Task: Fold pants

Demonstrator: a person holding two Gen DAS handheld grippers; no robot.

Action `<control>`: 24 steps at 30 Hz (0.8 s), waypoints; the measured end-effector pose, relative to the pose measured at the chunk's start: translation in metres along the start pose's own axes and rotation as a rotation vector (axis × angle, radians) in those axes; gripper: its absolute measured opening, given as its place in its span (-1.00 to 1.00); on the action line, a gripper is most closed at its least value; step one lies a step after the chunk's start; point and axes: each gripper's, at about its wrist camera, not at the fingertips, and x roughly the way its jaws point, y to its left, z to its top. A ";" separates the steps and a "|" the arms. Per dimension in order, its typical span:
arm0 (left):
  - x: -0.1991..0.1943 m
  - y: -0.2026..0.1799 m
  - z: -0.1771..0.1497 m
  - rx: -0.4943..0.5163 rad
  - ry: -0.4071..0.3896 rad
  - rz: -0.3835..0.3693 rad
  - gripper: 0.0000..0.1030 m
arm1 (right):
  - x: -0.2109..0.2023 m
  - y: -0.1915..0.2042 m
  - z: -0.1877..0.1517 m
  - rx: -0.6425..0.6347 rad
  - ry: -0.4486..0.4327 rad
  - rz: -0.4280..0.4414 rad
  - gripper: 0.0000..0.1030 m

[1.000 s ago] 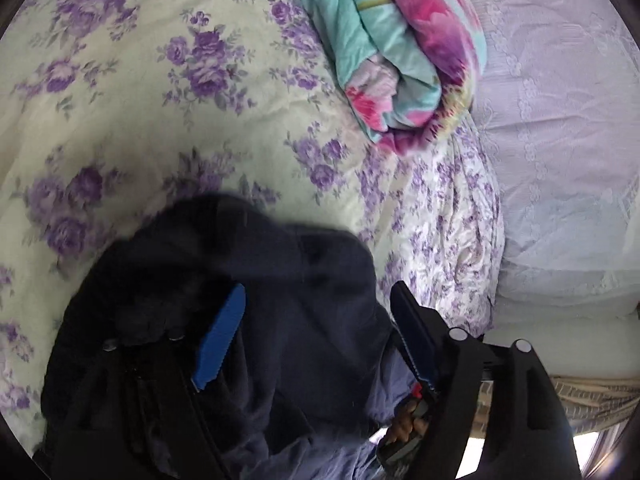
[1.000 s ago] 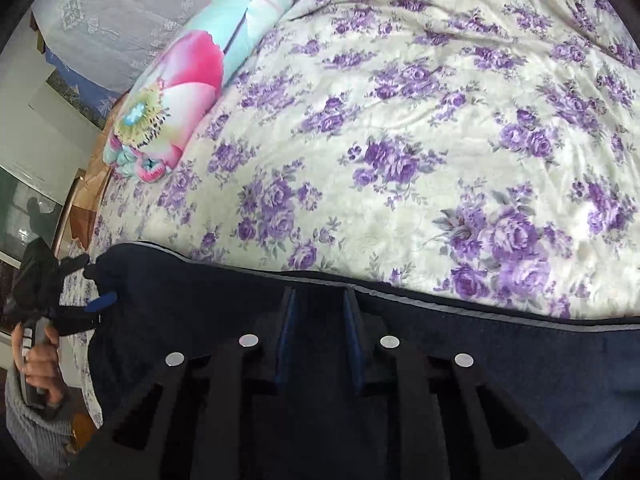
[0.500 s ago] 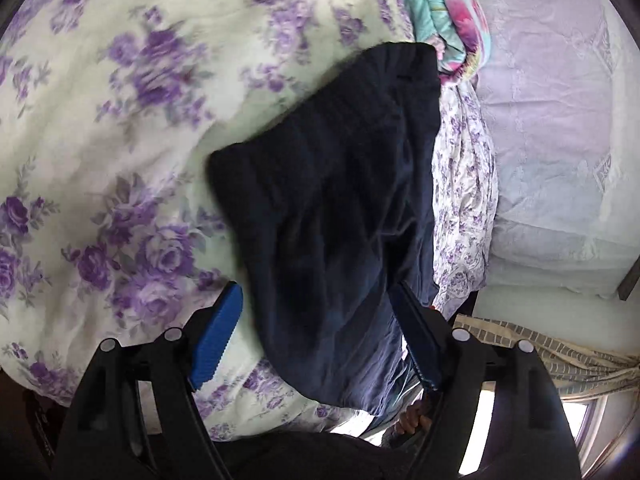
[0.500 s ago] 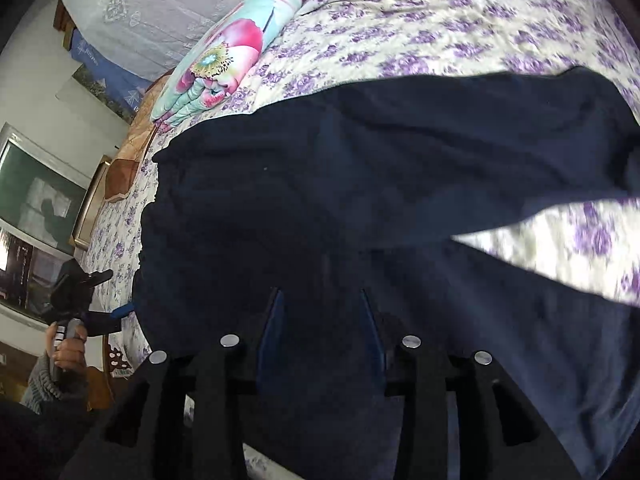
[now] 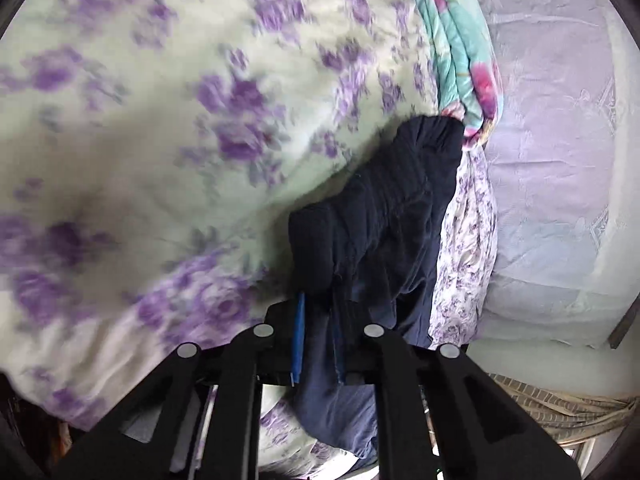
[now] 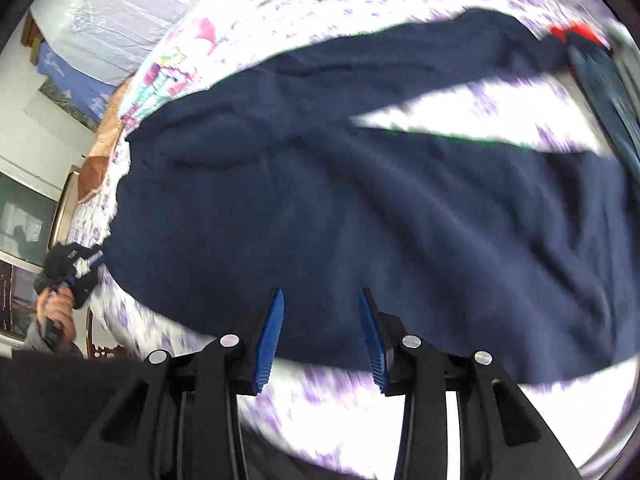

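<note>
- My left gripper [image 5: 316,336] is clamped on the waist end of the dark pants [image 6: 360,208], low centre of its view; I should keep that pinch firm.
- My right gripper [image 6: 320,336] hangs with fingers apart over the pants' near edge, holding nothing; next I'd grab that edge squarely.
- The pants lie spread across the flowered bedspread [image 5: 160,120].
- A folded blanket [image 5: 460,52] sits upper right, touching the waistband.

Bright daylight; both fisheye views show motion blur. The floral bedspread [image 6: 460,120] blows out white in the right view, and frame edges curve darkly.
</note>
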 end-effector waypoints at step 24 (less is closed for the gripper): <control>0.031 -0.010 -0.001 0.006 -0.074 0.066 -0.67 | 0.057 -0.088 0.144 0.444 -0.129 0.207 -0.01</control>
